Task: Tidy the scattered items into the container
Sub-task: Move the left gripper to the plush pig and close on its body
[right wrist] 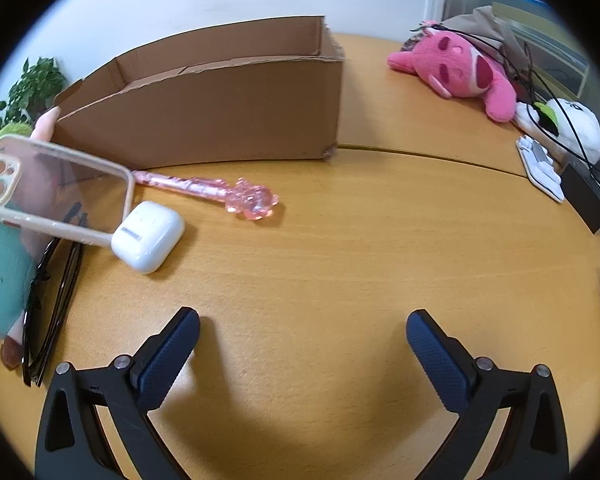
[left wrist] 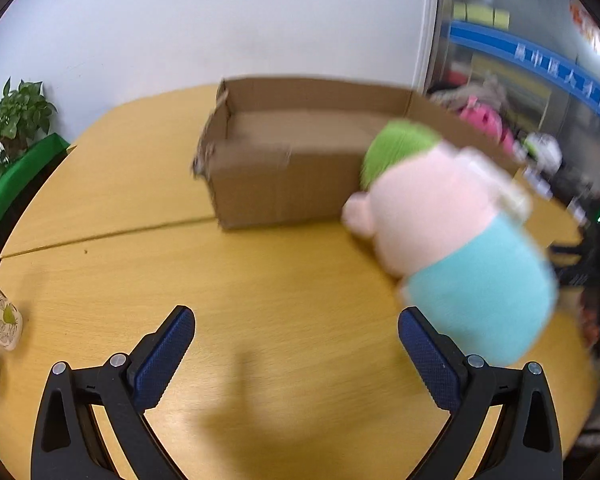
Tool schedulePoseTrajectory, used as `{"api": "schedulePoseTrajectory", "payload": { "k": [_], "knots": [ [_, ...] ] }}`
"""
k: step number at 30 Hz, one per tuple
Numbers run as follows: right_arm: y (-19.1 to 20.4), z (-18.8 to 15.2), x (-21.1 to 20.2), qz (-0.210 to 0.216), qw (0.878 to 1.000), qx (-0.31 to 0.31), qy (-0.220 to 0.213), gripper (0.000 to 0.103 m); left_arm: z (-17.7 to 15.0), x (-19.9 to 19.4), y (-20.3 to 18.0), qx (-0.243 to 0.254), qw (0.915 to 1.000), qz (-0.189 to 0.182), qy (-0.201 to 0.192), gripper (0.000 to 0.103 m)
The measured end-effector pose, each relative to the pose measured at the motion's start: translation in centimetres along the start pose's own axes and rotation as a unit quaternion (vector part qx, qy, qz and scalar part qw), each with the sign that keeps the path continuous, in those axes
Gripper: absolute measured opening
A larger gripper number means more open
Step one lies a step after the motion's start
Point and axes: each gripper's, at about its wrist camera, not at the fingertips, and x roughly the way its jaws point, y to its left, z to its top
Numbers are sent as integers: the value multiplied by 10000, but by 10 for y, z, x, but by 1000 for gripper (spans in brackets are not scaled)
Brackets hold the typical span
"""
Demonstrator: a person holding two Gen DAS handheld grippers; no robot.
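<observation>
Nearest in each wrist view, both tools are spread wide with nothing between the pads: the left gripper hangs over bare wood at the near edge of the table, and the right gripper does the same over its own stretch of tabletop.

Just past the right gripper, toward the left edge of the table, a pair of black sunglasses lies folded on the wood. A clear phone case rests tilted, its far end propped on the plush pig and its near corner touching a white earbud case. Beyond the earbud case a pink translucent wand lies flat, its thin end running up to the front wall of the cardboard box.

From the left wrist the plush pig, pink-headed in a pale blue top with a green patch behind it, is blurred and sits close against the box's near right corner. The box is open-topped, set near the middle of the table.

Farther off, near the right edge, a pink plush toy lies on its side, with a white plush and dark cables beside it. Paper cups stand at the left edge, and a potted plant sits beyond the far left corner.
</observation>
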Motion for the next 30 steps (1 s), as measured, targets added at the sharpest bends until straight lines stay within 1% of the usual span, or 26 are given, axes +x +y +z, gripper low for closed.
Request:
{"api": "schedulePoseTrajectory", "payload": {
  "k": [3,4,10,13,17,23,24,26,28,30],
  "knots": [
    [12,-1,-2,141,9997,-174,-6,103,8,-25,-4,-85,9993,-328,-154,103],
    [16,-1,-3,190,9996,-194,-22,103,12,-28,-9,-94,9987,-454,-193,103],
    [47,0,-28,574,9964,-408,-462,103,39,-20,-40,-113,9934,-1130,-170,103],
    [57,2,-44,894,9932,-383,-645,103,48,-12,-51,-94,9921,-1248,-73,103],
    [68,1,-55,1033,9909,-413,-757,103,57,6,-57,-245,9904,-1356,79,103],
    [76,-1,-57,1345,9881,-297,-691,103,62,35,-51,-582,9846,-1612,338,101],
    [78,-2,-58,1387,9875,-297,-694,103,62,38,-50,-620,9834,-1659,391,100],
    [83,-4,-59,1415,9870,-334,-692,103,61,41,-51,-574,9842,-1609,470,97],
    [87,-5,-60,1436,9865,-385,-686,103,60,44,-53,-509,9861,-1481,551,89],
    [90,-5,-60,1461,9860,-418,-688,103,57,44,-52,-516,9856,-1511,555,88]
  ]
}}
